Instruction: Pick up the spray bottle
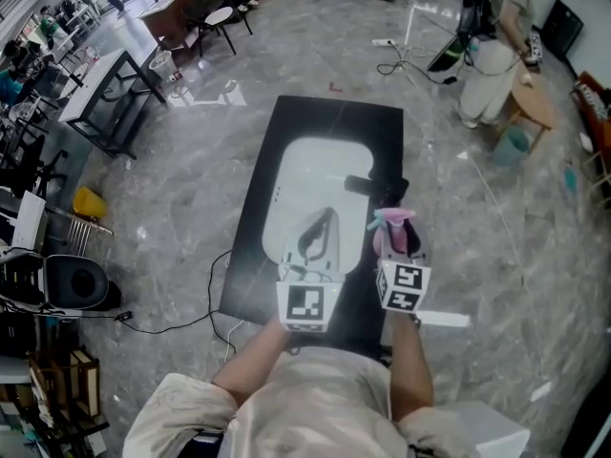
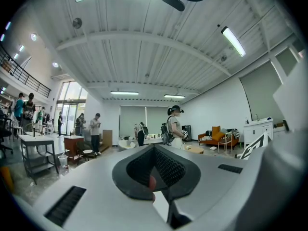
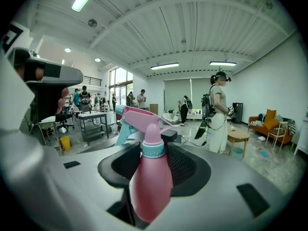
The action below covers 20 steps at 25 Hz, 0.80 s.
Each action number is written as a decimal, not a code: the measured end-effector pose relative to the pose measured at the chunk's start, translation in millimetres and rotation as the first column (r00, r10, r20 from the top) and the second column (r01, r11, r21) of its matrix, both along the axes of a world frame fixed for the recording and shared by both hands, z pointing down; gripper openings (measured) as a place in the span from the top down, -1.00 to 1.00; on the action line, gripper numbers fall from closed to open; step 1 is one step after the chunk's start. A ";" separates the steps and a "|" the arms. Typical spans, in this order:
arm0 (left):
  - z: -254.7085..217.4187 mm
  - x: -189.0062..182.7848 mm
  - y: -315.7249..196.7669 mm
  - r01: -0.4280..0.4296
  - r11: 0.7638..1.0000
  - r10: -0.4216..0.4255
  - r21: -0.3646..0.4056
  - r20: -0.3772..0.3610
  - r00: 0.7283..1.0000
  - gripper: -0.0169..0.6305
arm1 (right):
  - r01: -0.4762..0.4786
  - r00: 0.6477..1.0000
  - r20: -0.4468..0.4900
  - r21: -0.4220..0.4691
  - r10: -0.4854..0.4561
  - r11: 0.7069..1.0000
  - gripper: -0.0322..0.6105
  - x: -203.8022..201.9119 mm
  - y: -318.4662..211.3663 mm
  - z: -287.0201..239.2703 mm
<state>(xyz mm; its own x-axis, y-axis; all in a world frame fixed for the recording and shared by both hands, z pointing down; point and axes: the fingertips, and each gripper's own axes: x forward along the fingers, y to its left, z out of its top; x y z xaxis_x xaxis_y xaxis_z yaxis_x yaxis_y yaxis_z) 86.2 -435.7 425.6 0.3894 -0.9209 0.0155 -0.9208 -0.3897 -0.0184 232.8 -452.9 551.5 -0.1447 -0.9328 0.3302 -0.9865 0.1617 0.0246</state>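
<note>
Pink spray bottle (image 3: pixel 150 182) (teal collar and trigger) clamped in right tongs (image 3: pixel 155 146); left tongs (image 2: pixel 155 150) together, empty.

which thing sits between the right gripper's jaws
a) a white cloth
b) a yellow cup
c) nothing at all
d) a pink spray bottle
d: the right gripper view shows the pink spray bottle standing upright between the jaws of the right gripper, which are closed on its body.
</note>
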 end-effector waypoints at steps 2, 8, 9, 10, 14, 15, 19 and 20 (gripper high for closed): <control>-0.3 -0.5 1.8 -0.004 1.000 0.004 0.000 -0.009 1.000 0.94 | -0.002 1.000 0.001 0.030 0.002 1.000 0.33 -1.9 6.5 -14.0; -5.7 2.5 5.3 -0.032 0.999 0.032 0.012 -0.026 0.999 0.94 | -0.022 1.000 0.020 0.152 0.019 0.988 0.34 -4.2 27.1 -71.6; -6.3 3.1 5.4 -0.037 0.999 0.037 0.012 -0.031 0.999 0.94 | -0.026 1.000 0.022 0.180 0.023 0.983 0.34 -5.0 30.7 -83.1; -7.0 3.7 5.6 -0.042 0.999 0.043 0.012 -0.034 0.999 0.94 | -0.026 0.999 0.023 0.209 0.022 0.978 0.34 -6.1 34.8 -94.6; -14.4 10.4 10.8 -0.072 0.997 0.073 0.021 -0.044 0.996 0.94 | -0.026 1.000 0.013 0.303 0.023 0.953 0.34 -7.6 56.2 -141.4; -17.1 12.4 12.8 -0.082 0.996 0.083 0.027 -0.045 0.996 0.94 | -0.033 0.999 0.015 0.315 0.029 0.949 0.34 -6.8 61.4 -150.9; -22.5 18.1 20.6 -0.115 0.992 0.117 0.044 -0.045 0.992 0.94 | -0.058 0.998 0.030 0.342 0.051 0.938 0.35 -6.0 77.1 -172.8; -22.6 18.8 22.3 -0.120 0.992 0.122 0.046 -0.046 0.991 0.94 | -0.064 0.998 0.029 0.348 0.057 0.935 0.35 -5.8 80.1 -175.0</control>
